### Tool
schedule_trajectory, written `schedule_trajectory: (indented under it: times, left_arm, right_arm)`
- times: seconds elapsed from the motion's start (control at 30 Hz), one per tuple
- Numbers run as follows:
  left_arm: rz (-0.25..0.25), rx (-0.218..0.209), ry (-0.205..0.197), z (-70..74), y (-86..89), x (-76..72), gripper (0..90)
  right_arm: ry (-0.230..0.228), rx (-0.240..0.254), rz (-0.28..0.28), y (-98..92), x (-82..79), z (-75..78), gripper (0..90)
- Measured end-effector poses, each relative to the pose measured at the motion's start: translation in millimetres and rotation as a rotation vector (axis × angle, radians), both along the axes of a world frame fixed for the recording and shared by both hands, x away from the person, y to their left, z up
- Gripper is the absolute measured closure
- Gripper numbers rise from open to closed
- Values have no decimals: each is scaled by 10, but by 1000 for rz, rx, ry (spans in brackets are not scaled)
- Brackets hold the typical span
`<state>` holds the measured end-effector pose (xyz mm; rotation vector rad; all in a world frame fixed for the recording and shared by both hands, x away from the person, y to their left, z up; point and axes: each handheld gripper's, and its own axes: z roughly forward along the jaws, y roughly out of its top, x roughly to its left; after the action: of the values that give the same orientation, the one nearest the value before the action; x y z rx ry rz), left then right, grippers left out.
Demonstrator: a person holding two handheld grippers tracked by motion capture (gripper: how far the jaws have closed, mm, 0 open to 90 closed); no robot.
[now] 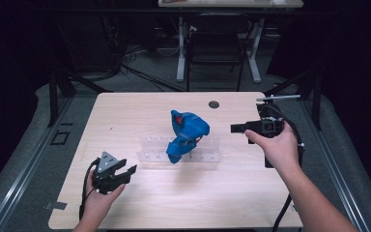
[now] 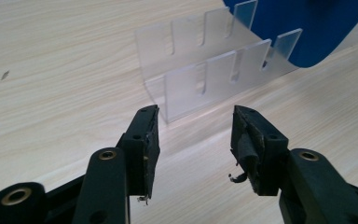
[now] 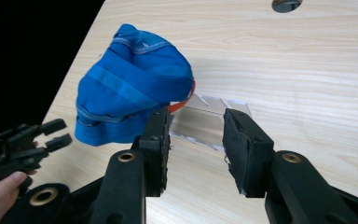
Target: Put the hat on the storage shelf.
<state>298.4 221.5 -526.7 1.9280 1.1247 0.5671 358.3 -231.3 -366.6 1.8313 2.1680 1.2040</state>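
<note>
Wooden worktop [image 1: 125, 116] | blue cap [image 1: 187, 134] on clear rack [image 1: 147, 149] | left gripper [image 1: 128, 170] jaws apart, empty | right gripper [image 1: 235, 128] jaws apart, empty

Blue cloth cap [image 1: 187, 134], clear plastic rack [image 1: 149, 150]

— The table [image 1: 174, 203] sits in a pool of light from overhead; everything past its edges sinks into near black.

— Shadows are soft, though. See the faint one under the blue cap [image 1: 186, 135]?

— Yes, and the high view is rather grainy and soft. Up close it's brighter: the wood grain reads crisply and the clear rack [image 2: 205, 79] catches pale glare.

— The nearest black jaws look a little blurred, and straight lines bend toward the corners.
</note>
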Motion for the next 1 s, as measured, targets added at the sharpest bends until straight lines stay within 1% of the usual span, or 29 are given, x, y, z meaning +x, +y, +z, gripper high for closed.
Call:
schedule_trajectory:
  times: [0.13,0.2,0.23,0.27,0.37,0.4,0.43,0.5,0.53,0.67,0.7,0.73,0.77,0.8,0.87,0.9,0.97,1.0]
  left_arm:
    - [20,-11,14,-26,118,-16,491]
    - [32,-14,15,-37,163,-30,480]
    - [40,-16,22,-49,221,-44,477]
    - [40,-16,22,-49,221,-44,477]
    - [51,-32,26,-79,300,-64,471]
    - [46,-34,35,-87,334,-74,464]
    - [44,-46,27,-105,350,-76,456]
    - [50,-48,25,-148,401,-101,448]
    - [51,-52,22,-171,414,-105,447]
    - [63,-66,39,-239,469,-102,447]
    - [70,-74,36,-248,478,-96,444]
    - [73,-80,42,-247,495,-93,442]
    - [75,-83,37,-252,498,-90,438]
    - [80,-85,31,-260,497,-89,438]
    - [77,-78,36,-268,502,-93,437]
    - [73,-71,44,-269,505,-96,437]
    - [76,-77,43,-278,503,-97,437]
    - [75,-79,43,-278,504,-98,436]
  right_arm:
    - [-9,-10,-6,-57,-53,-9,602]
    - [-6,-17,-4,-83,-82,-9,592]
    - [-12,-34,-3,-101,-114,-13,585]
    - [-12,-34,-3,-101,-114,-13,585]
    - [-26,-65,-3,-129,-163,-28,579]
    - [-32,-73,-5,-140,-180,-36,575]
    - [-39,-88,-7,-151,-196,-45,571]
    - [-45,-97,-7,-161,-213,-60,569]
    - [-45,-94,-4,-172,-226,-80,567]
    - [-50,-109,-4,-188,-257,-128,563]
    - [-57,-111,-6,-192,-262,-148,561]
    - [-51,-132,-5,-193,-266,-158,561]
    - [-69,-174,-8,-179,-290,-170,559]
    - [-69,-174,-8,-179,-290,-170,559]
    - [-83,-190,-7,-152,-315,-178,557]
    - [-89,-205,-2,-143,-326,-178,556]
    - [-117,-232,1,-108,-360,-195,552]
    - [-124,-224,7,-96,-378,-222,550]
